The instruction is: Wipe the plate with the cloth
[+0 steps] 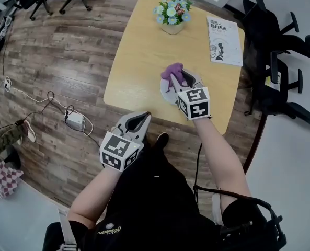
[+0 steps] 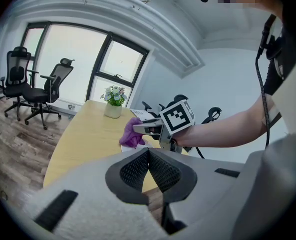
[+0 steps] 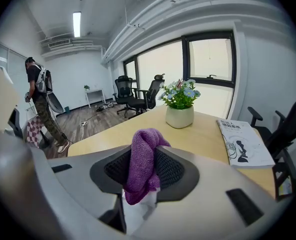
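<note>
A purple cloth (image 1: pixel 172 71) is bunched between the jaws of my right gripper (image 1: pixel 179 80), which is shut on it over a small white plate (image 1: pixel 165 91) near the front edge of the wooden table (image 1: pixel 144 56). In the right gripper view the cloth (image 3: pixel 143 165) fills the gap between the jaws, with a bit of the plate (image 3: pixel 138 211) showing beneath. My left gripper (image 1: pixel 143 117) hangs off the table's near edge, shut and empty. In the left gripper view its jaws meet at the left gripper's tip (image 2: pixel 148 152), and the cloth (image 2: pixel 132 135) shows ahead.
A flower pot (image 1: pixel 172 13) stands at the table's far side and a booklet (image 1: pixel 225 33) lies at its far right. Black office chairs (image 1: pixel 280 61) crowd the right. Cables and a power adapter (image 1: pixel 74 121) lie on the floor at left. A person (image 3: pixel 40 104) stands far off.
</note>
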### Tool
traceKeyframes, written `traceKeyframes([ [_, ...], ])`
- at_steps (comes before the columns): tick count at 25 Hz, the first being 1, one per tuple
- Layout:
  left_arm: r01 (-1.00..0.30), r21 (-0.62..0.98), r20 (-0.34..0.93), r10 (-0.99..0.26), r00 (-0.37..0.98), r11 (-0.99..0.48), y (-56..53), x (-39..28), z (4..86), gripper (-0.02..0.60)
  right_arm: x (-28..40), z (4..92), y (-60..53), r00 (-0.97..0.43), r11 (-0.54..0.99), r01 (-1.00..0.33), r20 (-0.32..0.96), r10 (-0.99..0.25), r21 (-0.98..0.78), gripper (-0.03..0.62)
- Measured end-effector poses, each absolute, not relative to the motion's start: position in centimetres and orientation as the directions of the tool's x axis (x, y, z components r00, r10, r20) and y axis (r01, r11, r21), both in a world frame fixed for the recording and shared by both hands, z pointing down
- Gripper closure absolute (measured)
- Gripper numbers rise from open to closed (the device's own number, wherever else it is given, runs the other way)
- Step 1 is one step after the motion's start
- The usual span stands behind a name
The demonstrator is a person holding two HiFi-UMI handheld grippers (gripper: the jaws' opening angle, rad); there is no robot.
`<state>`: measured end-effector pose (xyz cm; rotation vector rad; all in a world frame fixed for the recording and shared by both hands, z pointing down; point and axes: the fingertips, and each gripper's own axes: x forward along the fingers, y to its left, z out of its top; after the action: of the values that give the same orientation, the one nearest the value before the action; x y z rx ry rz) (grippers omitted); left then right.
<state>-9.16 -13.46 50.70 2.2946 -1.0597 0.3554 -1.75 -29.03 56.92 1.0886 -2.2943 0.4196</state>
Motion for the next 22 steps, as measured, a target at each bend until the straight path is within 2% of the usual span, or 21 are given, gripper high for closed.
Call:
traceKeyframes([
  [16, -0.731, 0.414, 0.454, -0.573, 0.682, -0.543, -13.2, -7.5, 51.2, 0.576, -4.0, 57.5, -20.1, -0.617, 0.73, -0.676, 0.622, -0.481, -0.106, 0.474],
  [19, -0.731, 0.412, 0.449, -0.576, 0.683, -0.544, -13.3, -7.5, 51.0, 0.577, -3.5, 56.7, -21.1, -0.616, 0.719, -0.687, 0.607, -0.502, -0.102, 0.474],
  [22, -0.736, 0.408, 0.448, -0.585, 0.676, -0.54, -13.3, -7.9, 50.9, 0.577, -2.2, 54.6, -24.6, -0.588, 0.681, -0.73, 0.568, -0.575, -0.066, 0.474],
])
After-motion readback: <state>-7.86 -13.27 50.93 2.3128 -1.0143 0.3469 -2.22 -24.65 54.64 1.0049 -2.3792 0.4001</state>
